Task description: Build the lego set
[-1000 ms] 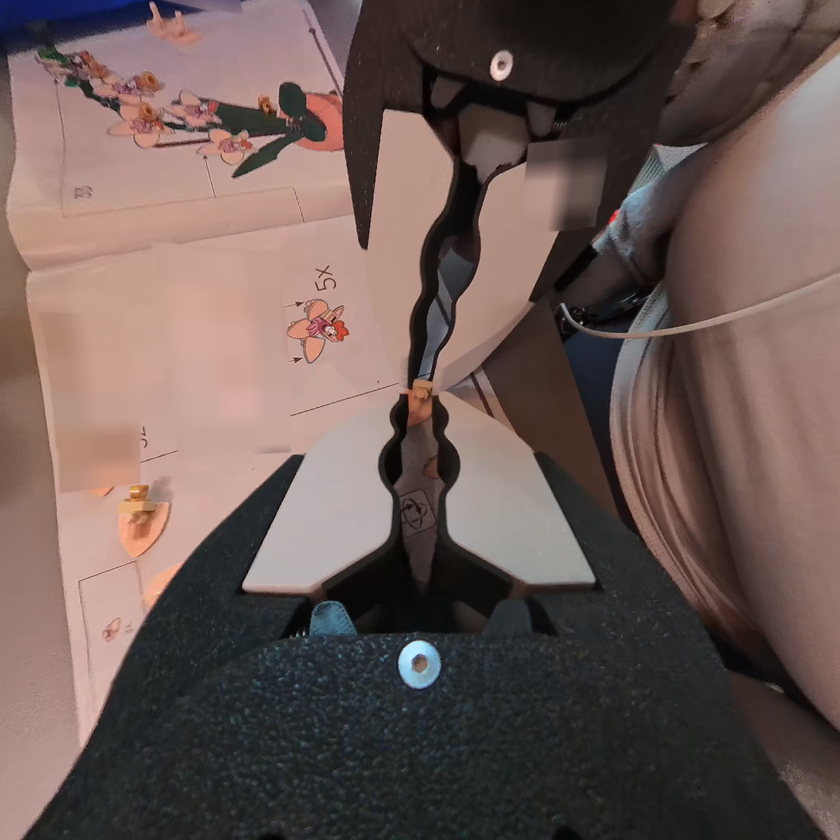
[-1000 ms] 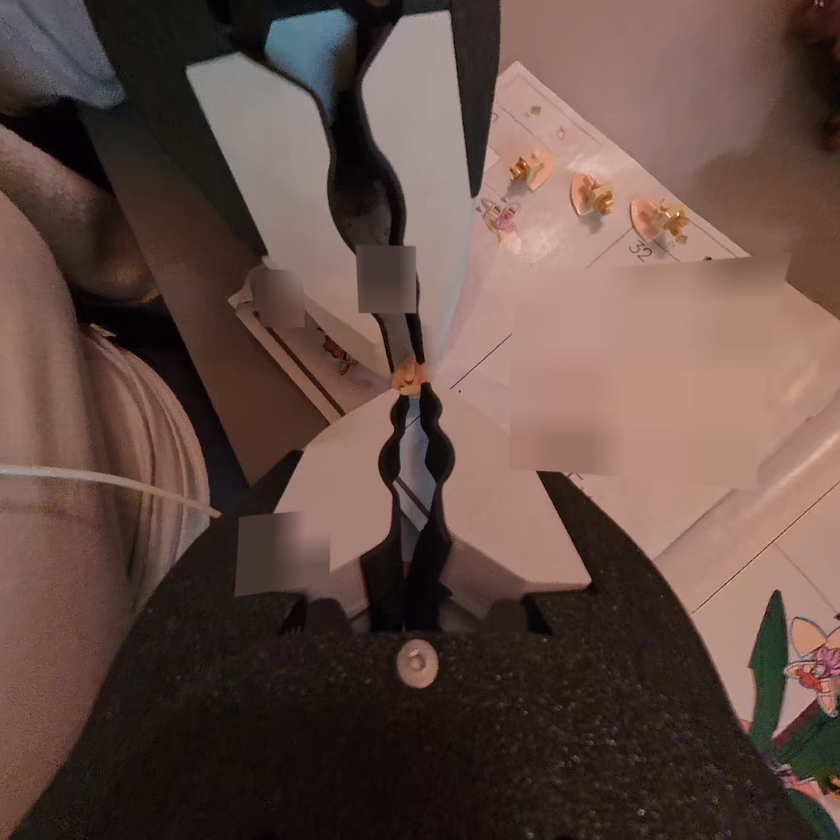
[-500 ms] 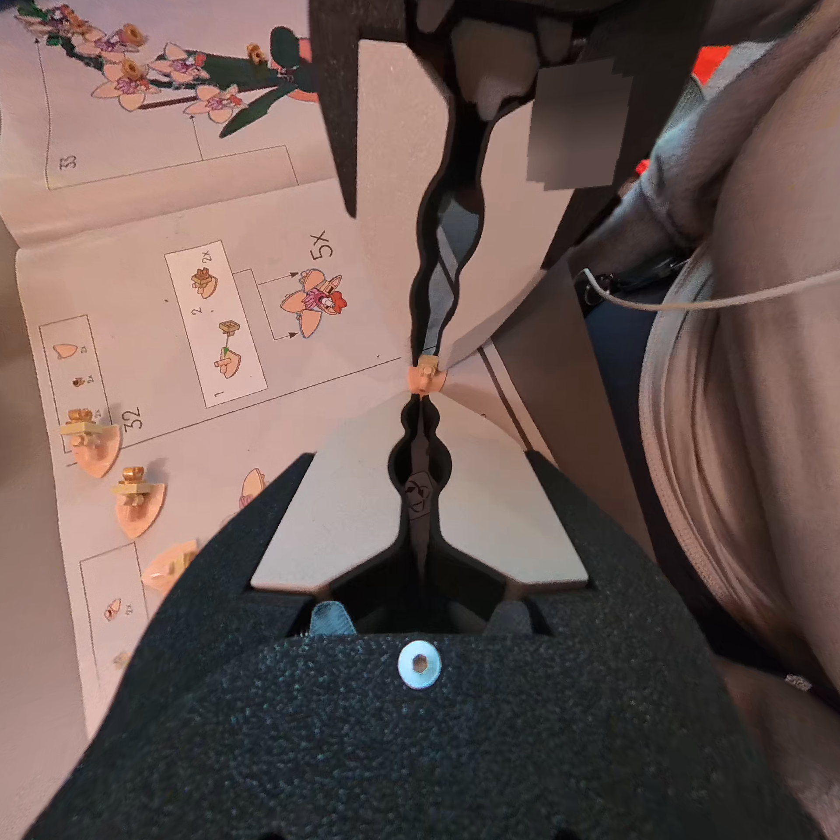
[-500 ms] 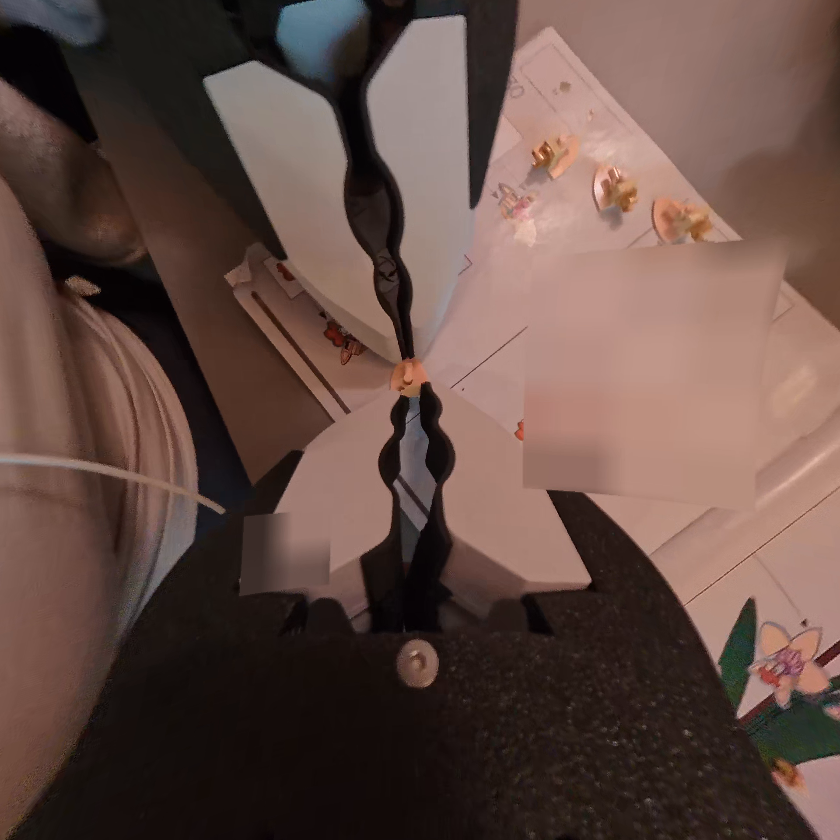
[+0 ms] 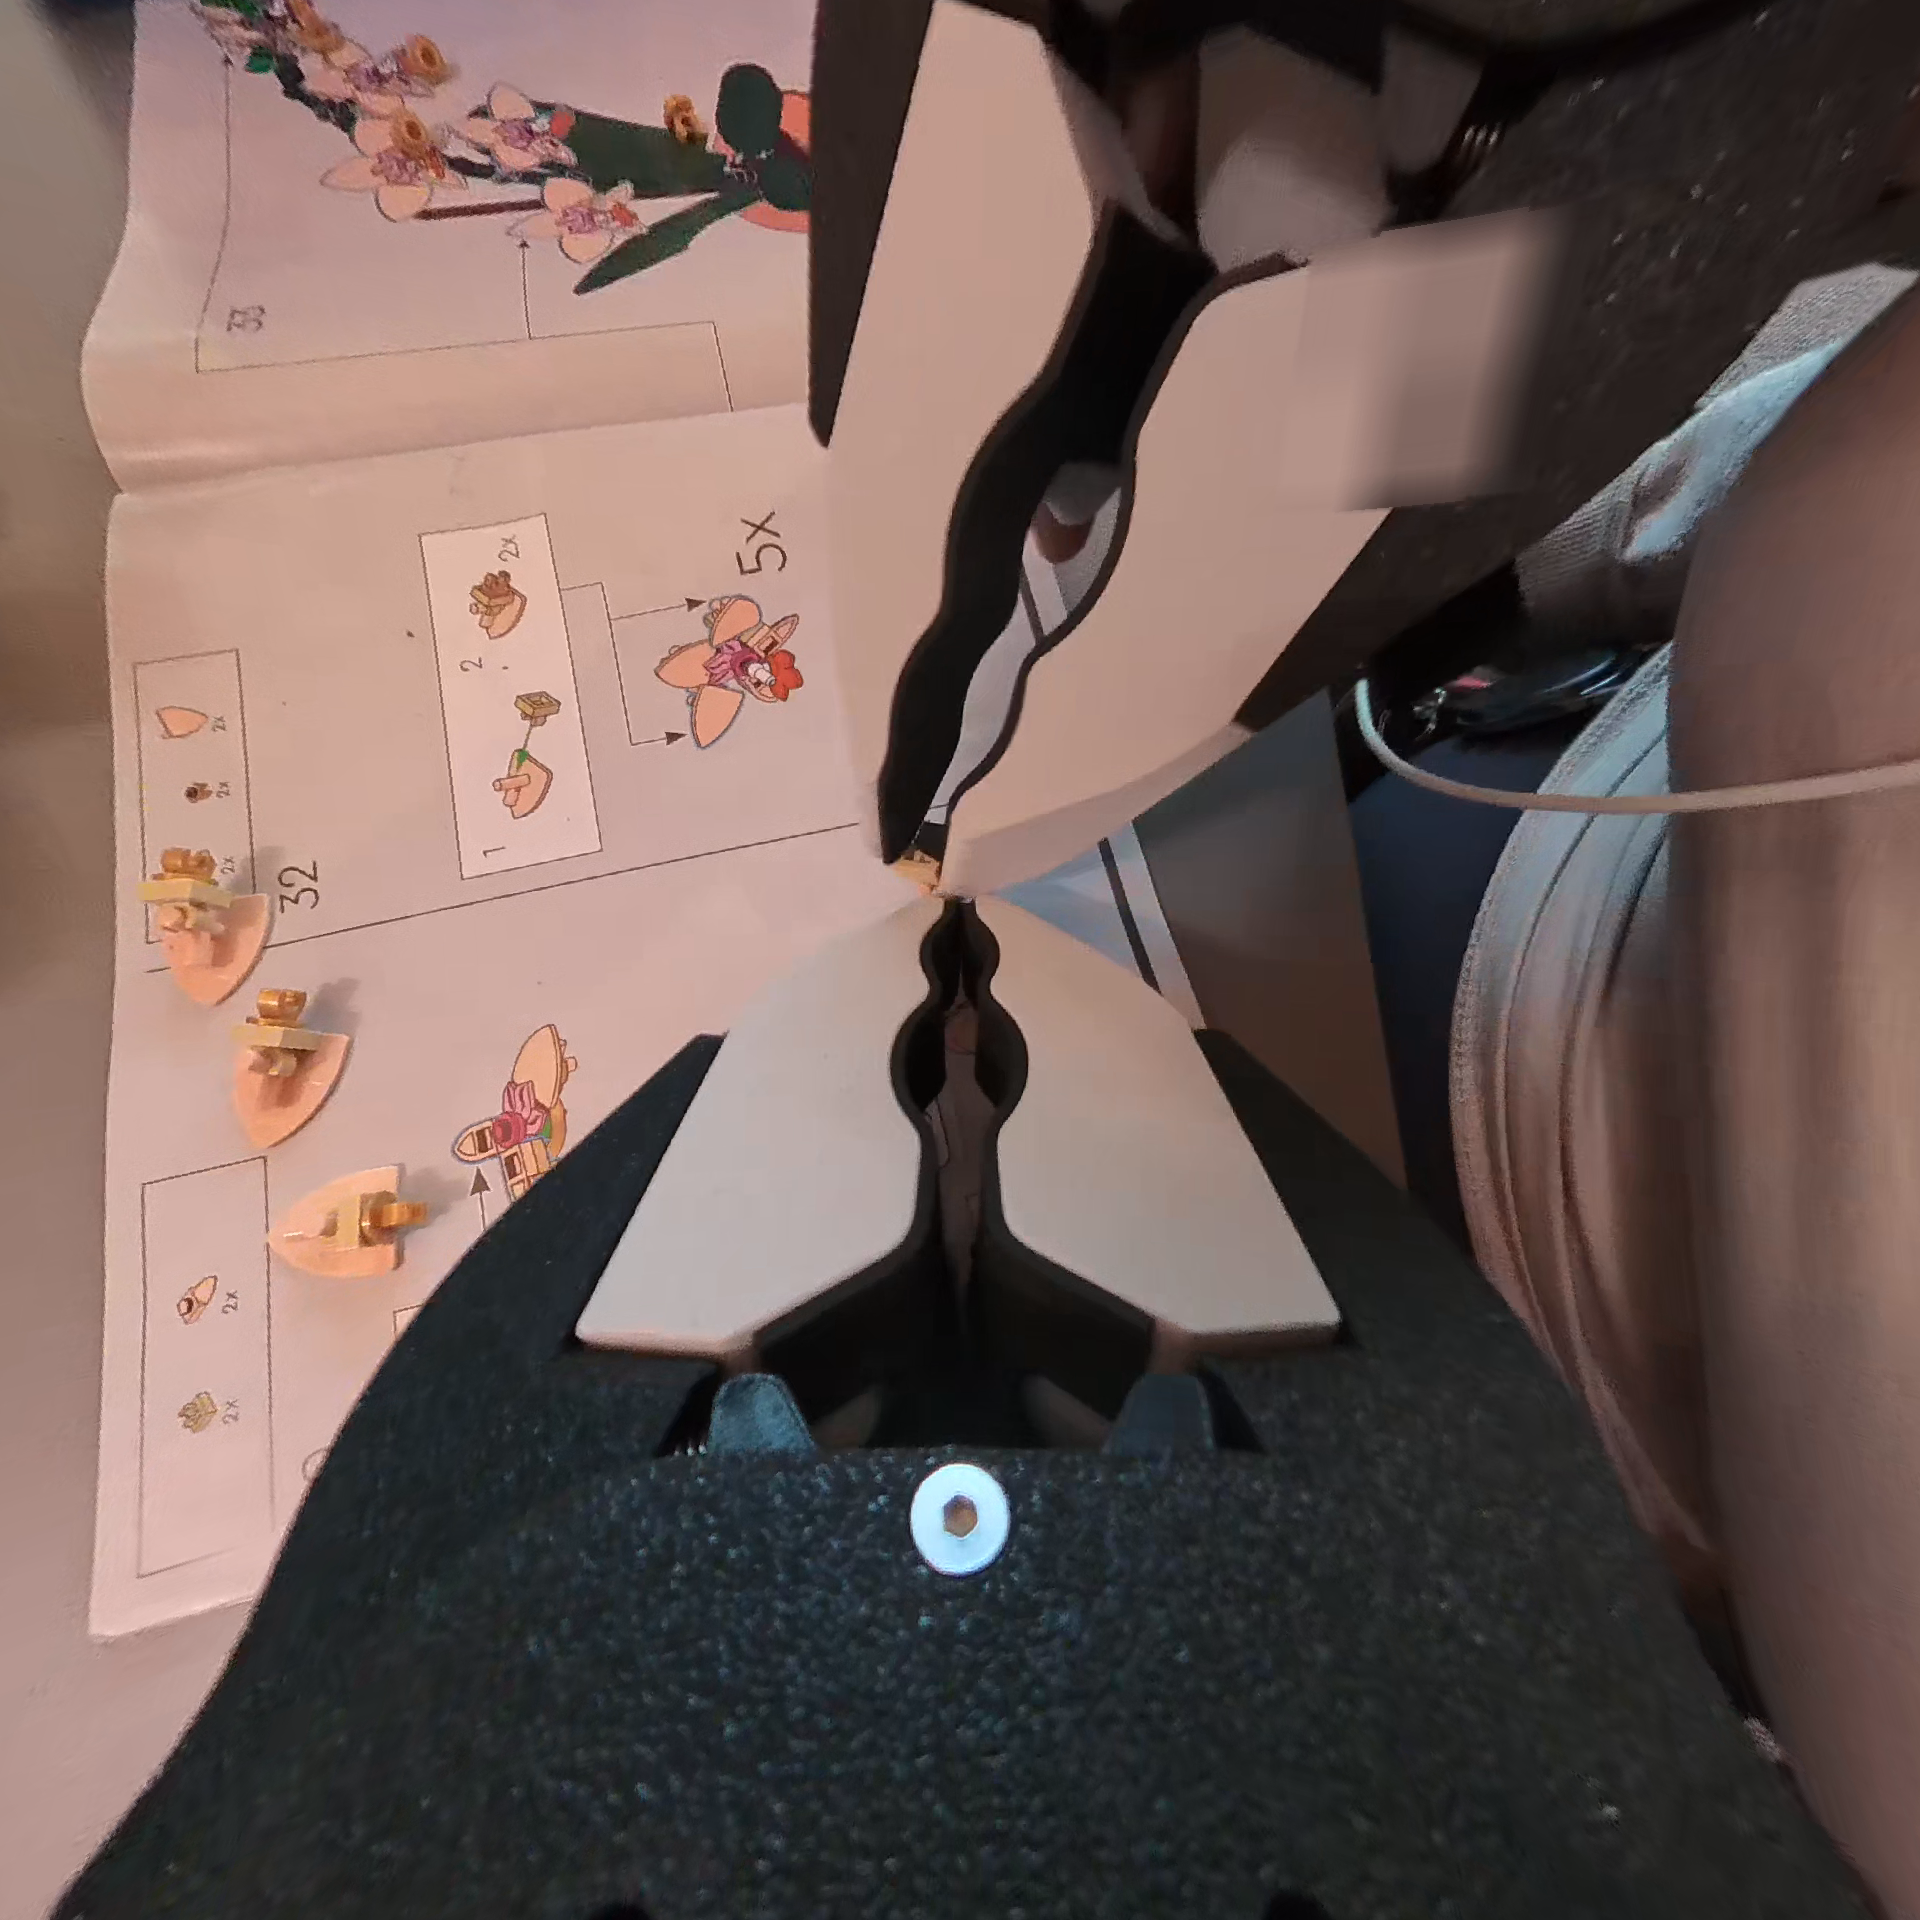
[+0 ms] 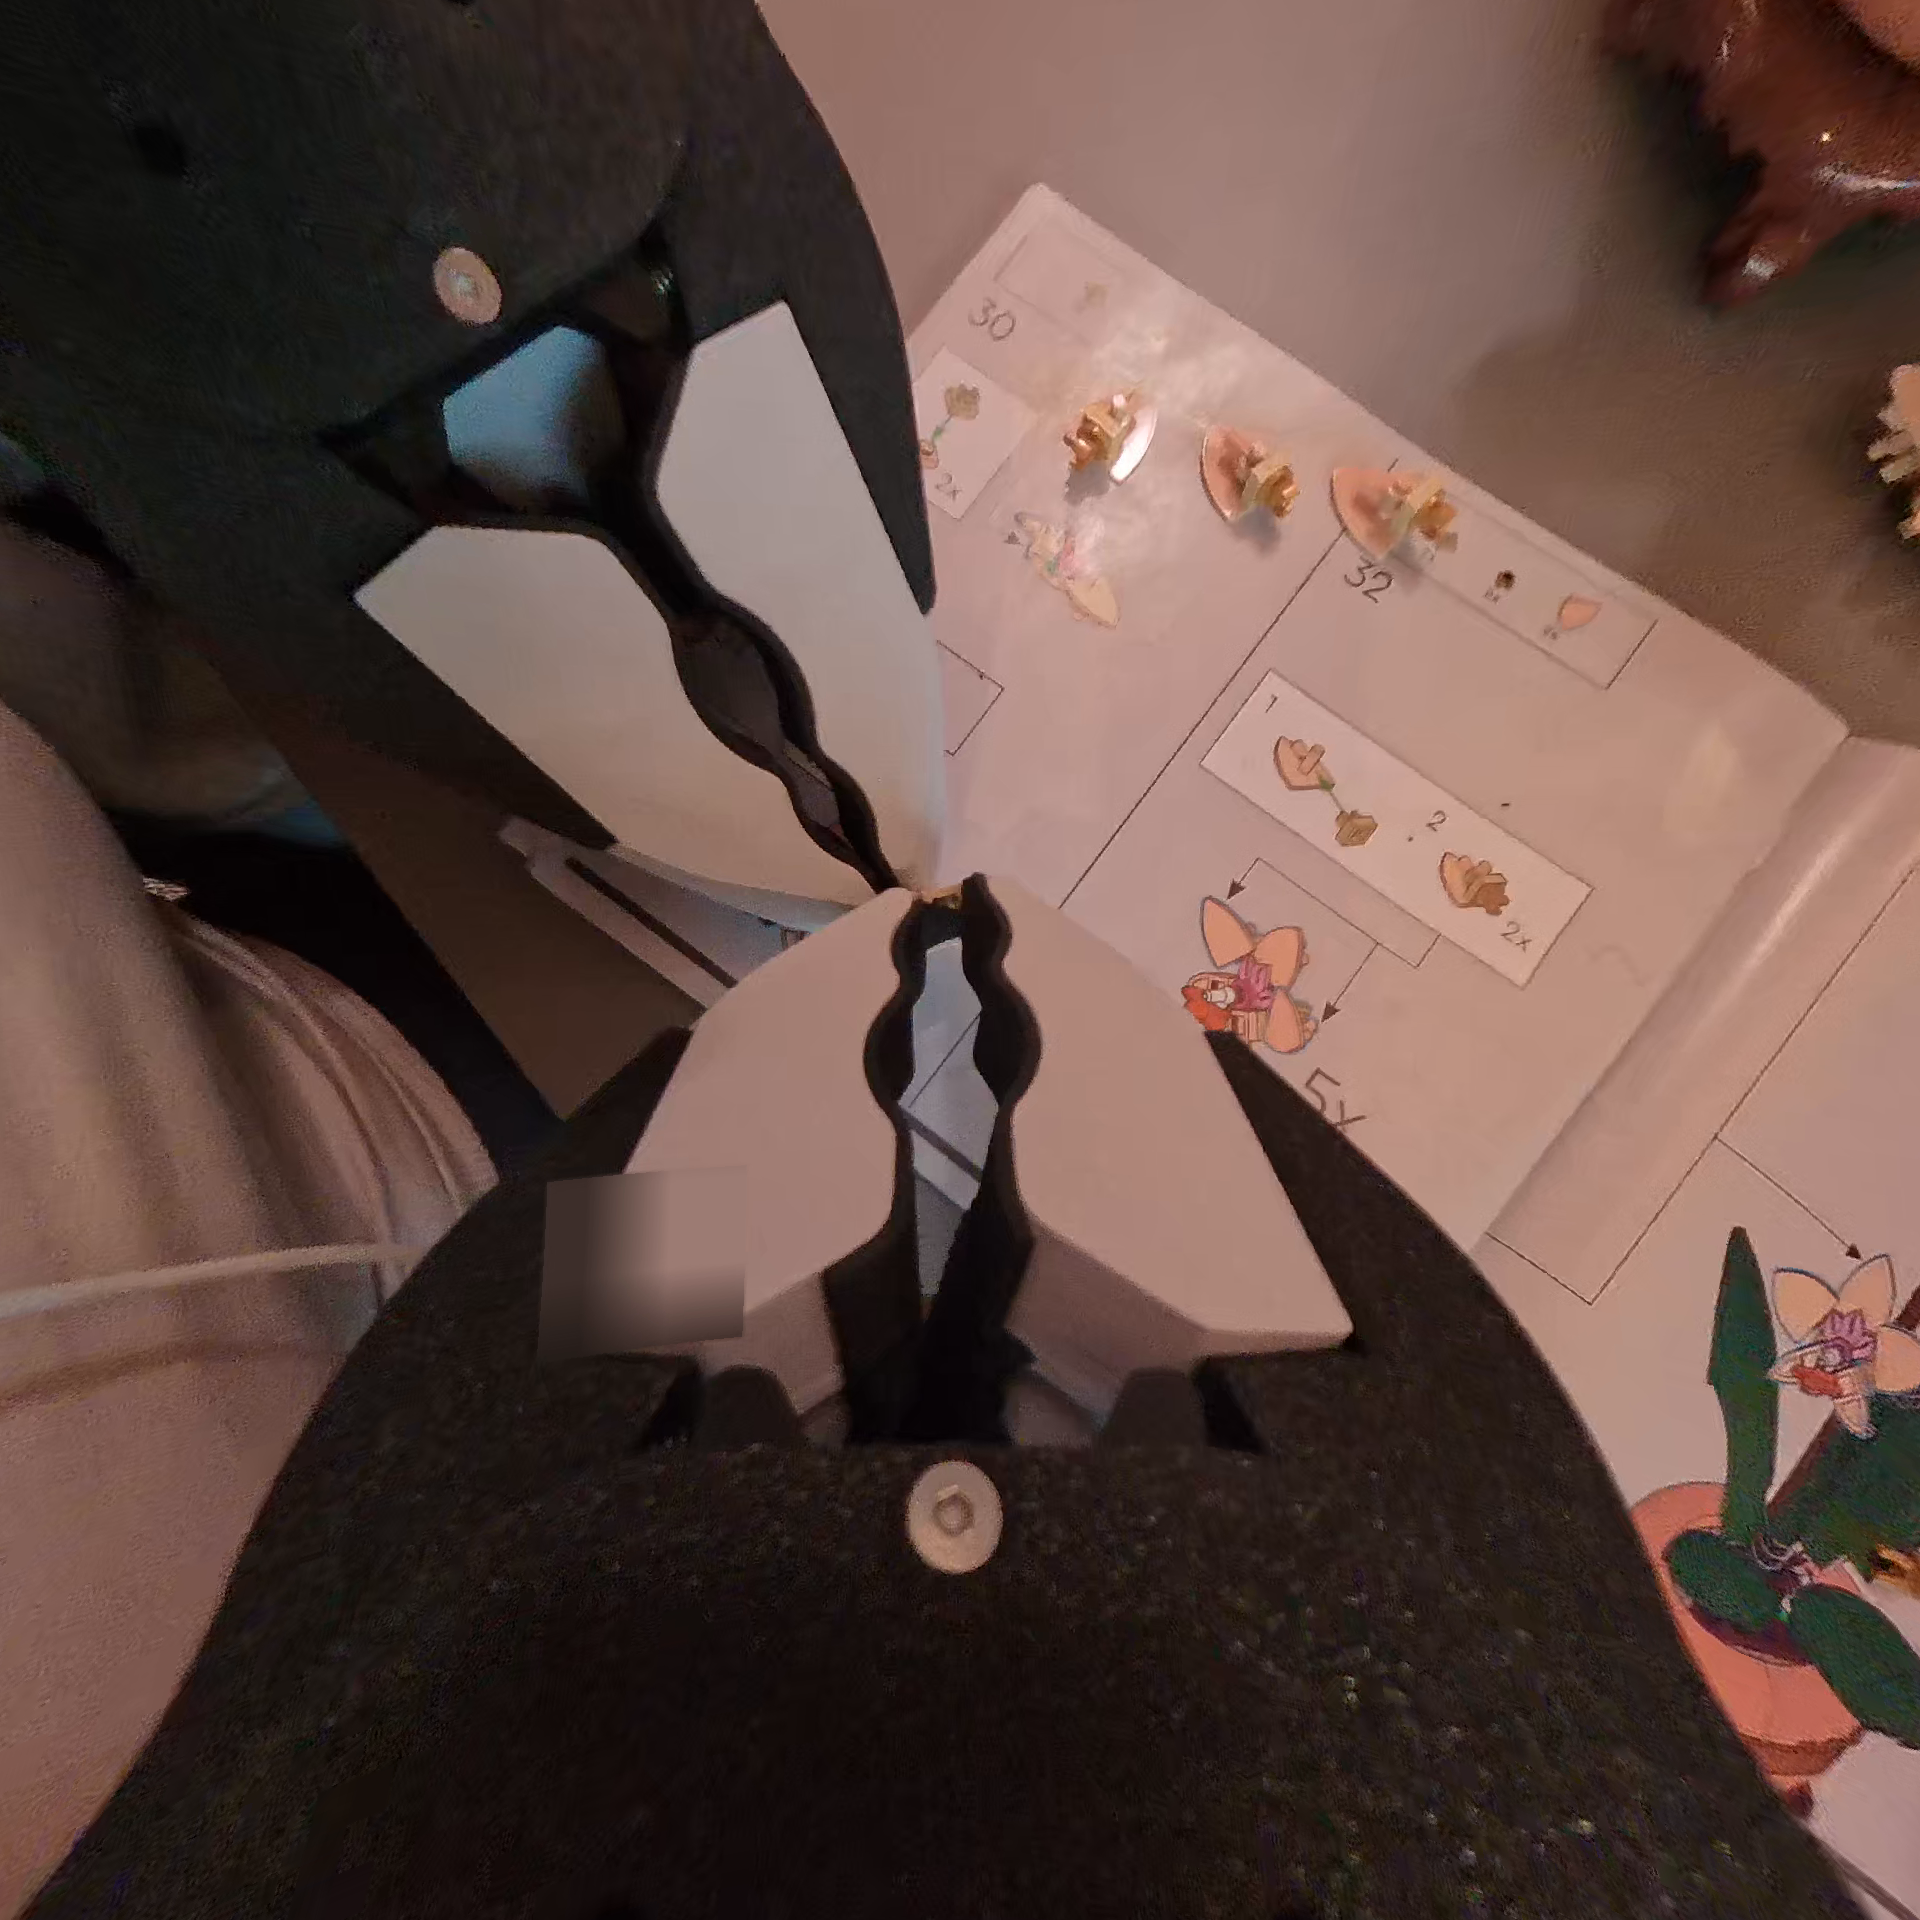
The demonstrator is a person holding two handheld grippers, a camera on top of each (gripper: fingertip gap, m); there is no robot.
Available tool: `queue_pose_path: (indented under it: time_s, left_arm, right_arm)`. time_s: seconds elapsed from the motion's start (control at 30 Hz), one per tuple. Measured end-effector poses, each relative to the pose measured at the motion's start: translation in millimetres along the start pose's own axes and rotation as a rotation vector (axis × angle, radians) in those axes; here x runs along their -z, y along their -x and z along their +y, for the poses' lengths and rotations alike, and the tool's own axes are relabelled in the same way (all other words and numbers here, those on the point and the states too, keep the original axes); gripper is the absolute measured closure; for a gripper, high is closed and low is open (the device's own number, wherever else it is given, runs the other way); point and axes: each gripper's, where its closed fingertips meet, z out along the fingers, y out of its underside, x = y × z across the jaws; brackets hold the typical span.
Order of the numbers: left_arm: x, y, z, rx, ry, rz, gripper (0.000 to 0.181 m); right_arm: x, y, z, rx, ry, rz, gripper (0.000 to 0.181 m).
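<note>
Two tools tip to tip at frame centre, above the open instruction booklet [image 5: 436, 665]. Left tool [image 5: 954, 906] pinched nearly shut, tips almost closed; whether anything sits between them, hard to tell. Right tool [image 6: 940, 902] clamped on a tiny gold Lego piece [image 6: 942, 895], just a sliver showing.

Risk here, as a guess: piece so small and so shallowly held that slight misalignment or a squeeze off-axis could pop it out, down onto the booklet or off the desk [image 6: 1351, 156] edge toward the person's lap. Skewed press could also seat it crooked.

Pose: left tool pointing up-frame, right tool angled in from the upper right in the left wrist view, noses meeting in a shallow V.

Three finished petal assemblies [image 5: 272, 1070] lined up at left on the page.
</note>
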Motion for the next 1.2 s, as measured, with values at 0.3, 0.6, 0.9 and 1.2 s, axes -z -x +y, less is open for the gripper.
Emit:
queue_pose_path:
  time_s: [0.3, 0.6, 0.9, 1.2]
  left_arm:
    - [0, 0, 0, 0.037, -0.001, 0.034, 0.181]
    - [0, -4, -6, -0.006, -0.03, 0.035, 0.173]
    - [-4, -5, -5, -0.025, -0.005, 0.039, 0.179]
    - [9, 4, -22, 0.096, -0.125, 0.011, 0.169]
  right_arm:
    - [4, 2, 20, 0.013, -0.043, -0.092, 0.175]
    - [2, 2, 23, 0.061, -0.086, -0.131, 0.174]
    - [14, -2, 30, 0.224, -0.079, -0.181, 0.163]
    - [149, -67, -28, 0.048, -0.987, -0.048, 0.166]
